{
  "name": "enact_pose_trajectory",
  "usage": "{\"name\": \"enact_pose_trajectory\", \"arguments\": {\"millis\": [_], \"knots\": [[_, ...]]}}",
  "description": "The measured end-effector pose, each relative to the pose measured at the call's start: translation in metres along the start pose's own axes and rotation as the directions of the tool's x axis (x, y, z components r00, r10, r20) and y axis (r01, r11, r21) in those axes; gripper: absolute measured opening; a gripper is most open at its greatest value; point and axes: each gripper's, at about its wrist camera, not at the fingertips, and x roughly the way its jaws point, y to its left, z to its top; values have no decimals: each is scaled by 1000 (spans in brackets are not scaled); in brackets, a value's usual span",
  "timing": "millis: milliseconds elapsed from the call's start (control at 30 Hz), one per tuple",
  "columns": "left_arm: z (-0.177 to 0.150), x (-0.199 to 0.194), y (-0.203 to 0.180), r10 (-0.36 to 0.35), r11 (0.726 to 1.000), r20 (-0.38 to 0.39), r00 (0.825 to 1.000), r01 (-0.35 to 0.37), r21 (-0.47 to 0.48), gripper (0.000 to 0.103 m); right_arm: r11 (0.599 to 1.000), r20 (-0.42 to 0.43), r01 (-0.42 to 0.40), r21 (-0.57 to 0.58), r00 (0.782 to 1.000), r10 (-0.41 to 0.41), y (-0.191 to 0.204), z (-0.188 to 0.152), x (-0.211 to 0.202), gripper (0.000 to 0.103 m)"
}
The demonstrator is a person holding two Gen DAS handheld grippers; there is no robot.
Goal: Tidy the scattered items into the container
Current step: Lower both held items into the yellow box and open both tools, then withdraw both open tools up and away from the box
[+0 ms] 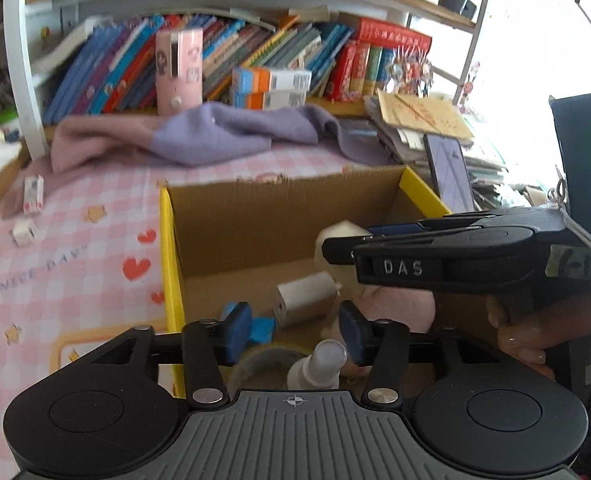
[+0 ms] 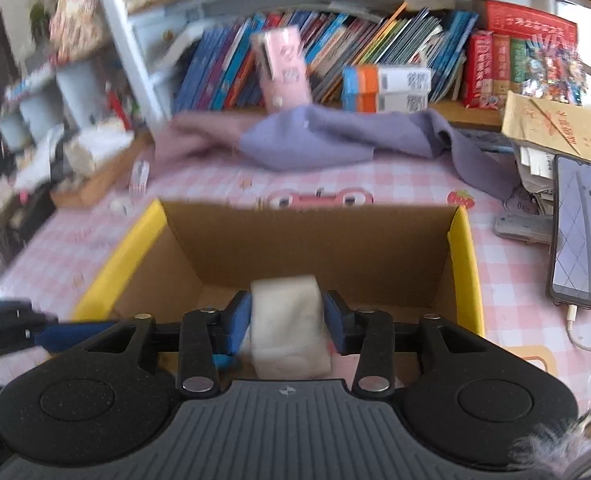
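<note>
A cardboard box with yellow flaps (image 1: 255,216) stands on the pink checked tablecloth; it also shows in the right wrist view (image 2: 315,236). Inside lie a white charger block (image 1: 305,298), a blue clip (image 1: 261,328), a pink soft item (image 1: 399,304) and a small spray bottle (image 1: 319,364). My left gripper (image 1: 291,330) is open and empty over the box's near edge. My right gripper (image 2: 285,322) is shut on a white tissue pack (image 2: 287,320) and holds it over the box. The right gripper also shows from the side in the left wrist view (image 1: 335,248).
A small white adapter (image 1: 25,232) and a small red and white packet (image 1: 33,194) lie on the cloth at the left. A purple and pink cloth (image 1: 199,136) lies behind the box. A phone (image 2: 577,236) and stacked papers sit at the right. Bookshelves stand behind.
</note>
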Motion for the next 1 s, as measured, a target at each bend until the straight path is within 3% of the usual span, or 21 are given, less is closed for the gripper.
{"name": "enact_pose_trajectory", "arguments": {"millis": [67,233,533,700,833,1000], "knots": [[0,-5,2,-1,1000,28,1000,2,-12,55,999,39,-9,35,999,7,-4,3,-4,54],[2,-16,10,19,999,91,996,-14,-53,57,998,73,-20,64,997,15,-5,8,-11,55],[-4,-33,19,42,996,158,987,-30,-82,57,1000,81,-4,2,997,4,15,1,-27,55],[-16,-50,29,62,993,201,978,-39,-115,57,998,134,41,-38,990,-36,31,-6,-43,55],[-27,-68,41,81,989,234,969,-48,-143,65,989,193,121,-88,976,-102,46,-19,-62,55],[-38,-89,57,55,987,278,959,-10,-161,69,979,213,199,-45,959,-186,57,-41,-86,55]]}}
